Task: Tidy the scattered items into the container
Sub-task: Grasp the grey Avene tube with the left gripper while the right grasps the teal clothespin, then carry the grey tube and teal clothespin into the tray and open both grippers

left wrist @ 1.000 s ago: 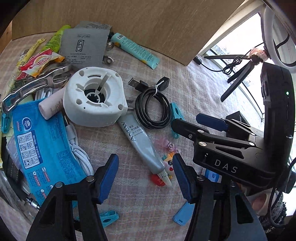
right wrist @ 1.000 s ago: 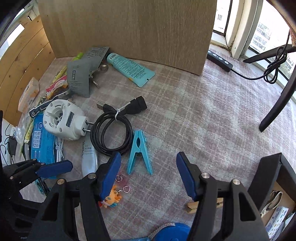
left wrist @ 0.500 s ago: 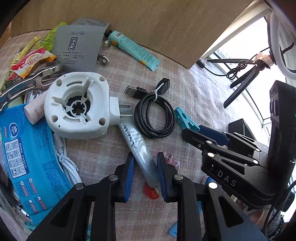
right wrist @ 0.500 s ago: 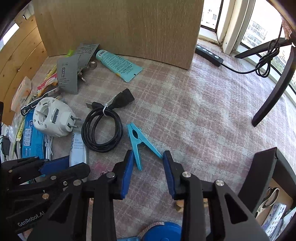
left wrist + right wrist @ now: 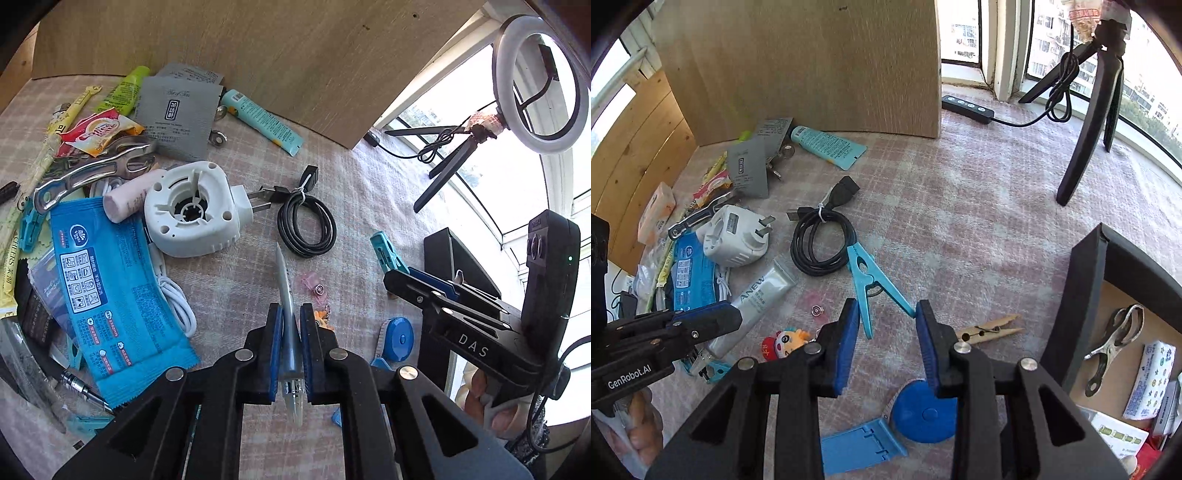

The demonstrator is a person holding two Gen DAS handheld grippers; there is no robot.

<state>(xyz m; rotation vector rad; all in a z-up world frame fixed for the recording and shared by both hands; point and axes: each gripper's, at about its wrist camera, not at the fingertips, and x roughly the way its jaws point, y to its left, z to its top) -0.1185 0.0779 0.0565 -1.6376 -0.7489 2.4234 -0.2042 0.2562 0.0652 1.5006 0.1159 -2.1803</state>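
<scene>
My left gripper point(image 5: 291, 343) is shut on the silver ANEW tube point(image 5: 285, 284), lifted edge-on above the checked cloth; the tube also shows in the right wrist view point(image 5: 753, 299). My right gripper point(image 5: 886, 336) is shut on the legs of a blue clothes peg point(image 5: 866, 277), whose head points away towards a coiled black cable point(image 5: 822, 240). The dark container point(image 5: 1086, 295) stands at the right, holding a metal clip point(image 5: 1115, 332) and packets. The right gripper shows in the left wrist view point(image 5: 428, 284).
A white plug adapter point(image 5: 192, 214), blue wipes pack point(image 5: 107, 291), sachets and a teal tube point(image 5: 262, 122) lie at the left. A wooden peg point(image 5: 990, 328), blue tape measure point(image 5: 923, 413), doll charm point(image 5: 783, 341) and tripod leg point(image 5: 1082, 140) are nearby.
Both grippers have closed: the left one on the ANEW tube, which has come up off the cloth, the right one on the blue clothes peg.
</scene>
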